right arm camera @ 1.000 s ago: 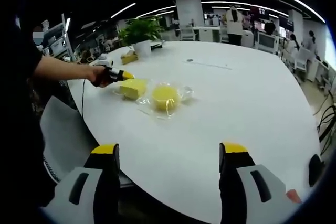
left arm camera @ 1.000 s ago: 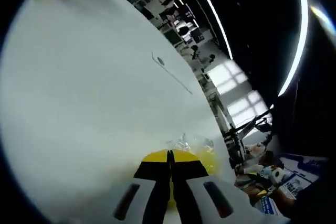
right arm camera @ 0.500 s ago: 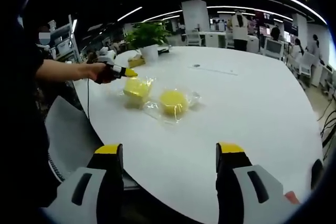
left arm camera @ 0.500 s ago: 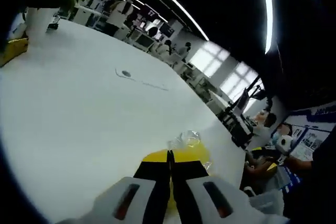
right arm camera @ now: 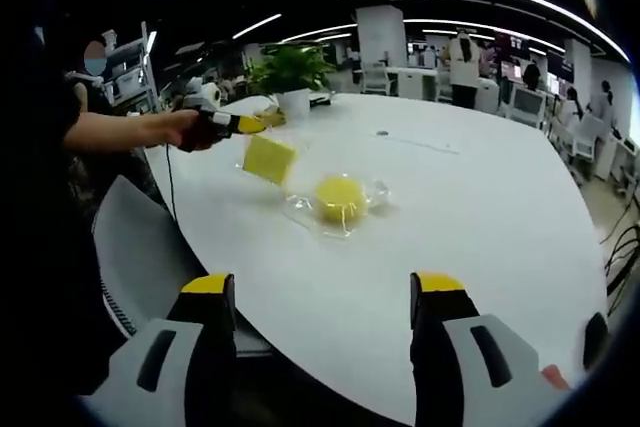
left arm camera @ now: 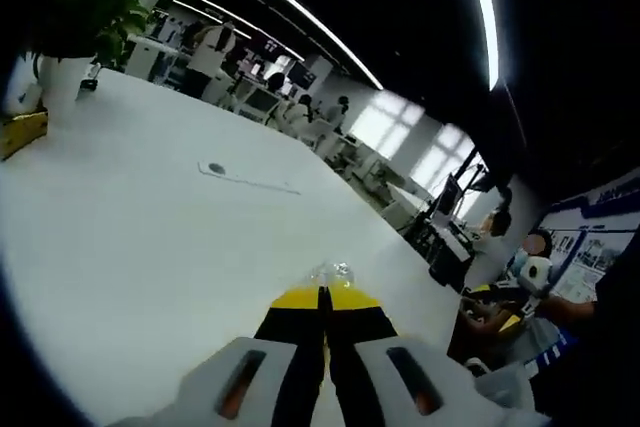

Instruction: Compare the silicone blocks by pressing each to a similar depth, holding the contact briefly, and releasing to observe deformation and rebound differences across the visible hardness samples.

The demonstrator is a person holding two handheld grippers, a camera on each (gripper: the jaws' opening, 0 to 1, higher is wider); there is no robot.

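I found the left hand-held gripper (right arm camera: 243, 125) clenched on the edge of the clear bag holding the square silicone block (right arm camera: 268, 159), which hung tilted, clear of the white worktop (right arm camera: 470, 217), at its far left side. In the left gripper view the jaws of the left hand-held gripper (left arm camera: 323, 299) stood pressed together, with a little crinkled bag film showing just past the tips. The right hand-held gripper (right arm camera: 322, 292) was released, its jaws spread wide and hovering over the near edge of the worktop, well apart from both samples.

The round silicone block (right arm camera: 340, 196) lay flat on the worktop inside its own clear bag (right arm camera: 300, 209), near the middle, just beside the lifted one.

My judgement on risk: the grip was on thin film only, so the square block could slip or tear free and drop, perhaps onto the round sample or off the near left edge. Pressing through loose plastic could also let a block skid sideways, spoiling any like-for-like depth.

A potted plant (right arm camera: 290, 72) stood at the far side, and a small yellow box (left arm camera: 20, 131) near it.
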